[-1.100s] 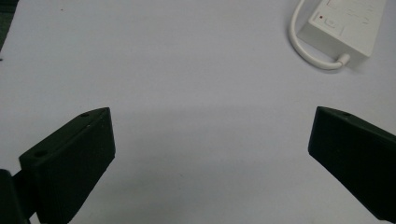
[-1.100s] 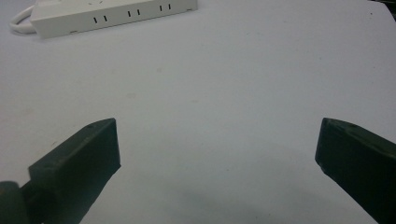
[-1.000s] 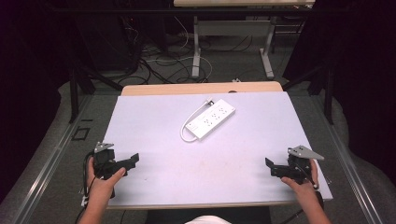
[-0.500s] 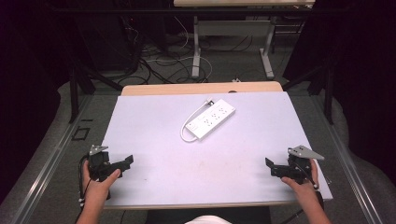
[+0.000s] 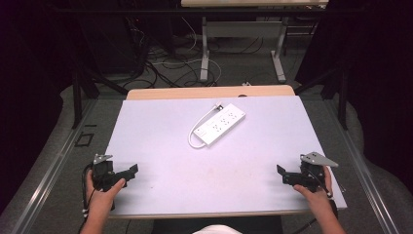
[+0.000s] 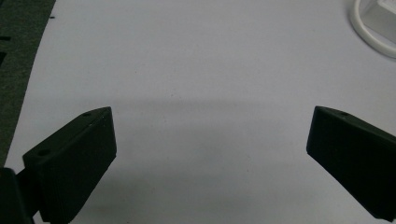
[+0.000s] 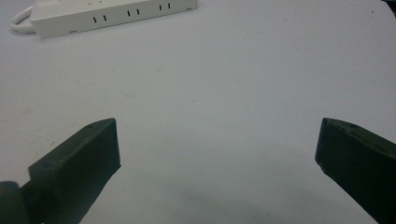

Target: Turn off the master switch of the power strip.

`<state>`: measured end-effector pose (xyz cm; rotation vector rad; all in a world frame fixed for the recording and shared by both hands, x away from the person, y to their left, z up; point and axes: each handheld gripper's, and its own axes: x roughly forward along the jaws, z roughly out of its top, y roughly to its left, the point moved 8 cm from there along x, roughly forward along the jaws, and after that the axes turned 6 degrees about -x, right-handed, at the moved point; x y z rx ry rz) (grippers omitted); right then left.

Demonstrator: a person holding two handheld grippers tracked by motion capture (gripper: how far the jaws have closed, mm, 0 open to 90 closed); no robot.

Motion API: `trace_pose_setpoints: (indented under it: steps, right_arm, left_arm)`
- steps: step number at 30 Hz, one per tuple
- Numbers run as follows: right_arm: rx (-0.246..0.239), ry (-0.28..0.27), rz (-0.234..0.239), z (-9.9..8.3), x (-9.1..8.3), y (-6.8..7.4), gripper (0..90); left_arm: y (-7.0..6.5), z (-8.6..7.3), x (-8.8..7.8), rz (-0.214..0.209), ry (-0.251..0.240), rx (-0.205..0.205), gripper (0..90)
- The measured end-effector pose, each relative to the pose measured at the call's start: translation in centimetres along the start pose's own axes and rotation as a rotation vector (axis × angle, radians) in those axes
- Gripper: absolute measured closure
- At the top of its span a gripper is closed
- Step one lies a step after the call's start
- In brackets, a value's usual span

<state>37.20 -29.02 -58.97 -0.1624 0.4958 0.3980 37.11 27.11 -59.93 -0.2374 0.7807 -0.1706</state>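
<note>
A white power strip (image 5: 220, 125) with a looped white cable lies slantwise on the far middle of the pale table (image 5: 160, 131). Its slotted side appears at the top of the right gripper view as the power strip (image 7: 112, 14), and its cable loop (image 6: 371, 28) curves at the top right of the left gripper view. My left gripper (image 5: 130, 171) rests low at the table's near left corner, open, nothing between its jaws. My right gripper (image 5: 281, 172) sits near the right front corner, open and empty too. Both are well short of the strip.
A wooden strip (image 5: 209, 92) edges the table's far side. Beyond it stand metal desk legs (image 5: 205, 53) and tangled cables (image 5: 165, 63) on the floor. Dark floor runs along the left side (image 6: 18, 56) of the table.
My left gripper has drifted back toward the near left corner of the table. The right gripper and the power strip have stayed put.
</note>
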Motion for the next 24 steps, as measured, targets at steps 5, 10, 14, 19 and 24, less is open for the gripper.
trace_pose_setpoints:
  steps: [5,10,14,19,24]
  right_arm:
    - [-0.007,-0.002,-0.009,0.03,0.0,-0.06,0.0]
    - [-0.003,0.002,-0.004,0.01,-0.08,-0.05,0.0]
    - [-0.001,0.0,-0.001,-0.01,0.0,-0.04,0.0]
    - [-0.007,0.002,-0.003,-0.07,0.04,-0.17,0.0]
    - [-0.002,0.0,-0.003,-0.02,0.01,-0.17,0.0]
  left_arm:
    - [-0.24,-0.18,0.11,0.002,0.007,0.024,1.6]
    - [-0.26,-0.23,0.19,0.005,0.008,0.027,1.6]
    - [-0.25,-0.28,0.34,0.008,0.007,0.027,1.6]
    - [-0.23,-0.34,0.45,0.013,0.011,0.031,1.6]
    - [-0.2,-0.31,0.43,0.014,0.011,0.032,1.6]
